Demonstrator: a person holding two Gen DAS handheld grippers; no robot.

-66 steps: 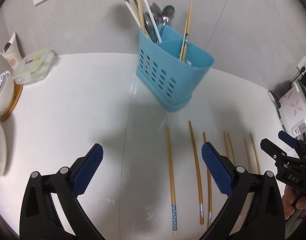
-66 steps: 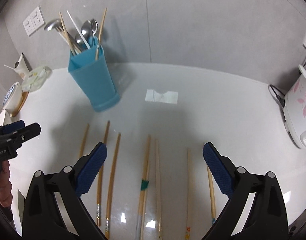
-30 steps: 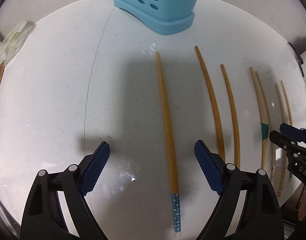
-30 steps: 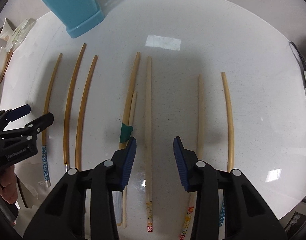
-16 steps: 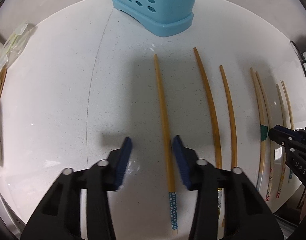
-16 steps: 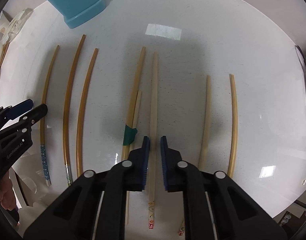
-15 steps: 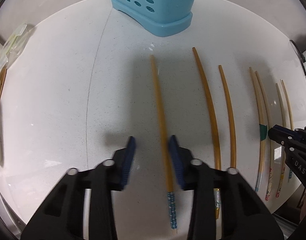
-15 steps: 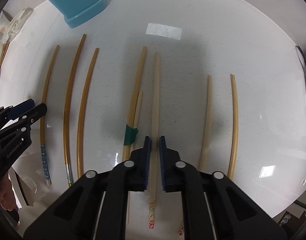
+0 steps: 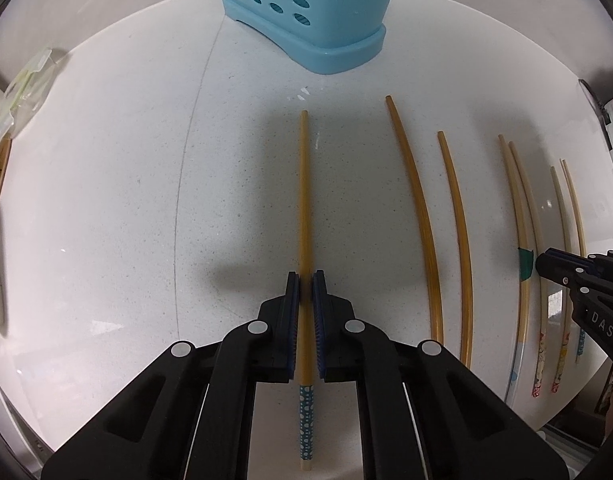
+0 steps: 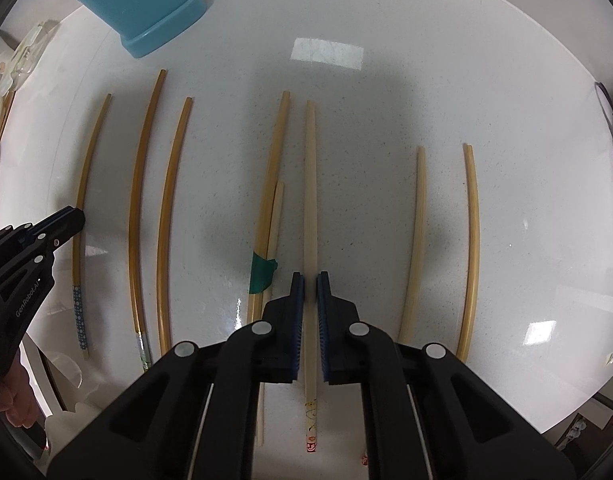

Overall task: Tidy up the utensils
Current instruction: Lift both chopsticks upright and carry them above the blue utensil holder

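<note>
We had most of the job ahead of us. From what the two views showed, several chopsticks lay in a row on the white counter (image 9: 106, 220), and only the base of the blue holder (image 9: 318, 32) stood in view at the far side, so we could not tell what it already held.

Our left tool (image 9: 305, 284) was closed down on the leftmost chopstick, the brown one with a blue dotted end (image 9: 305, 200). The blue pads pressed it from both sides about two thirds of the way toward its patterned end, which stuck out behind the pads. Its thin tip pointed at the holder, just short of the base. We could not tell whether it had left the counter.

Our right tool (image 10: 310, 284) was nearly shut around a pale chopstick (image 10: 310, 184) in the middle of the row, gripping it toward its decorated end. Slivers of light showed beside the stick, so we judged the grip made, or very nearly.

Just left of that stick lay a pair bound with green tape (image 10: 261, 272), close enough that we judged it might be nudged on lifting. Two brown sticks (image 10: 150, 200) lay between our tools, and two pale ones (image 10: 446, 240) to the right, all untouched.
</note>
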